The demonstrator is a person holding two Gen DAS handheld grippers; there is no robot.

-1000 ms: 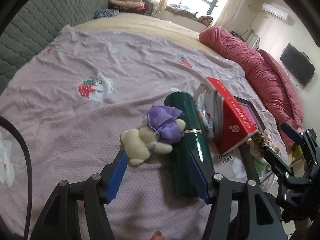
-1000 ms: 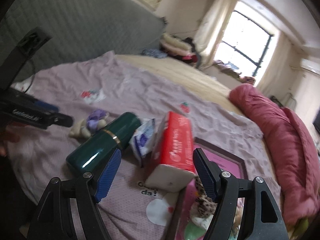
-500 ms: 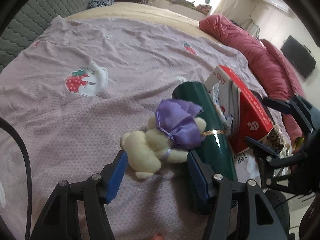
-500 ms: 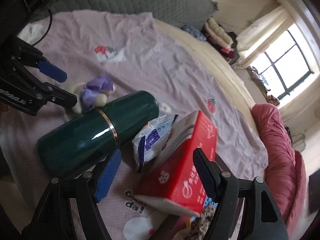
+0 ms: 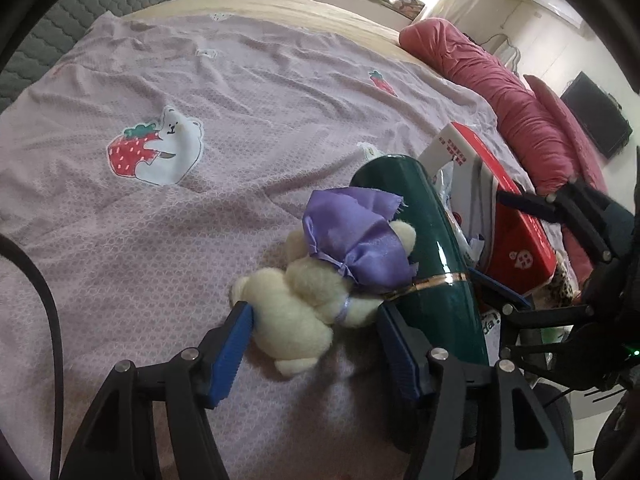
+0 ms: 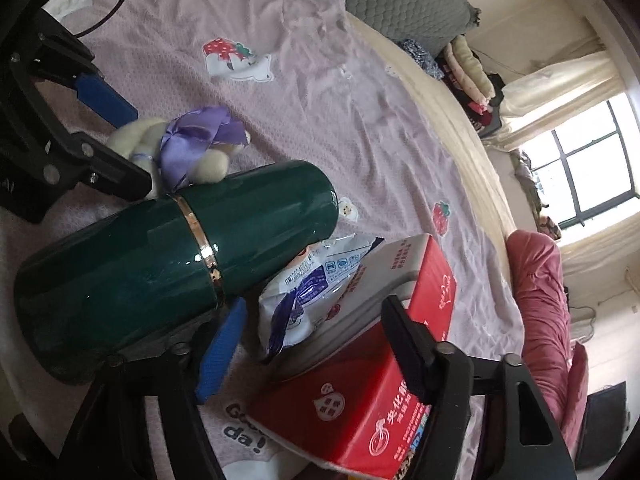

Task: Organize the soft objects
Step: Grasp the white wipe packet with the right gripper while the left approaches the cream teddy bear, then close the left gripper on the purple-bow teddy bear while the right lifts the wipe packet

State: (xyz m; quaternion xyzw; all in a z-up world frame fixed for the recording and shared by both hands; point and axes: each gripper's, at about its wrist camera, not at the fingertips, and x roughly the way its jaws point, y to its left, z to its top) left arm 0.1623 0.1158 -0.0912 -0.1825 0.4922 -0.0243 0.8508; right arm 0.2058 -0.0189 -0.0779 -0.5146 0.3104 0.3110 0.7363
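plush bear (image 5: 296,316) between spread left fingers (image 5: 234,344), ungrasped; right fingers (image 6: 218,354) spread.

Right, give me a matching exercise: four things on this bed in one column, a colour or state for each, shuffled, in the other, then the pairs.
1. plush bear
2. flask
3. tissue box
4. left gripper

a. dark green, lying on its side
b. open, one finger on each side of the toy
c. red and white, propped at a tilt
d. cream, with a purple satin bow

Pairs: 1-d, 2-a, 3-c, 4-b
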